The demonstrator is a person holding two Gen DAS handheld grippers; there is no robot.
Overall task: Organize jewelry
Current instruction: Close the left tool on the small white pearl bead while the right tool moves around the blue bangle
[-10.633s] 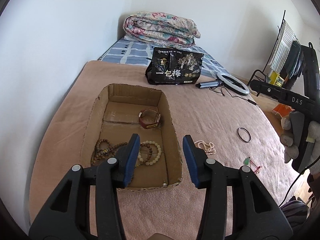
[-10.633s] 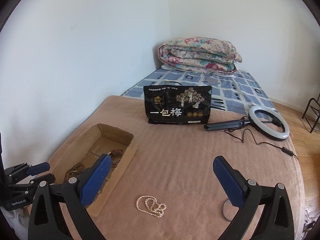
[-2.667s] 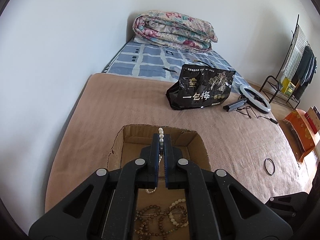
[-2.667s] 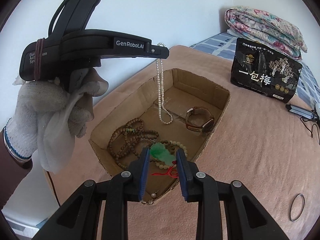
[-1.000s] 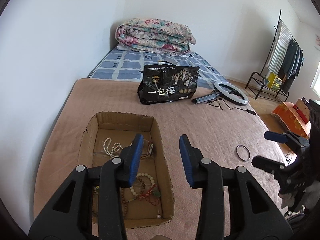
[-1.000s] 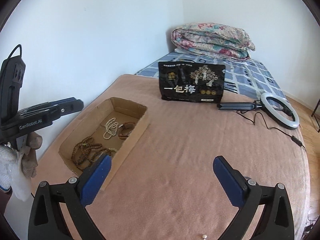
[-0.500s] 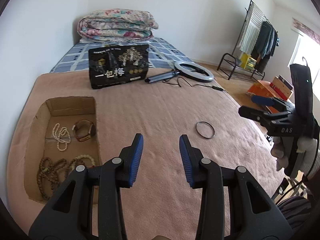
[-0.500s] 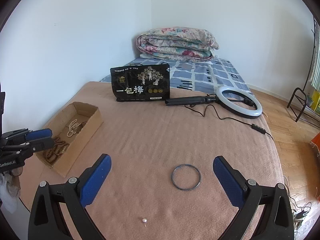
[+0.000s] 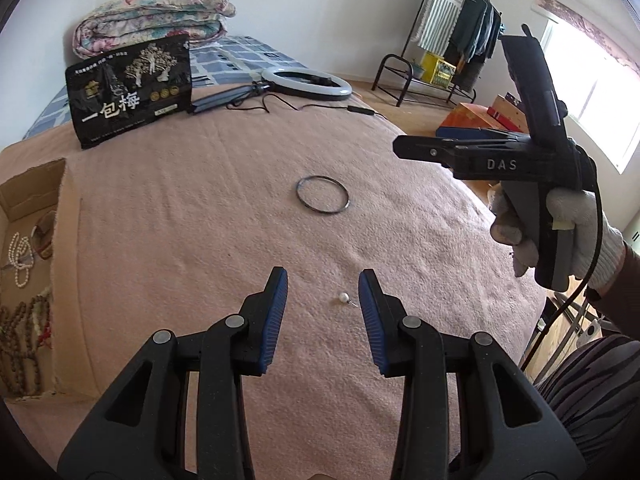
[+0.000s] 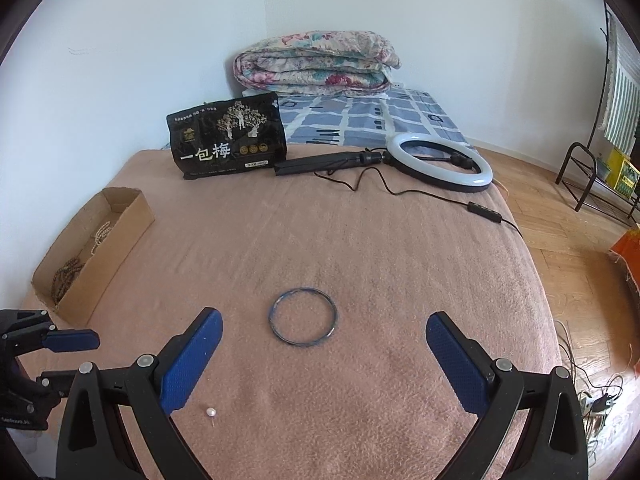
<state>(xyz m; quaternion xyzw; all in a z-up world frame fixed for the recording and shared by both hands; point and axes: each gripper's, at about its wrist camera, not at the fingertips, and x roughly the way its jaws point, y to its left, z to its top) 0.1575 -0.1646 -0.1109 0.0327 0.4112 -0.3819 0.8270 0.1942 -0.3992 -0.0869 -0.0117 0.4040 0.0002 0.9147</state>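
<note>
A dark thin bangle [image 9: 322, 194] lies flat on the pink blanket; in the right wrist view the bangle [image 10: 303, 317] lies between and just beyond my open right gripper [image 10: 324, 344]. A small pearl earring [image 9: 343, 298] lies between the tips of my open left gripper [image 9: 322, 292]; it also shows in the right wrist view [image 10: 210, 413]. The cardboard box [image 10: 104, 240] at the left holds a pearl necklace [image 9: 18, 254], bead strands [image 9: 24, 336] and a watch. Both grippers are empty.
A black snack bag [image 10: 228, 138] stands at the back of the blanket. A ring light [image 10: 440, 158] with its folded stand and cable lies at the back right. A folded quilt [image 10: 316, 62] is behind. The blanket's right edge drops to a wooden floor.
Both grippers have swung away from the box toward the right side of the blanket and come lower. The bangle and the pearl earring are now close in front of them.
</note>
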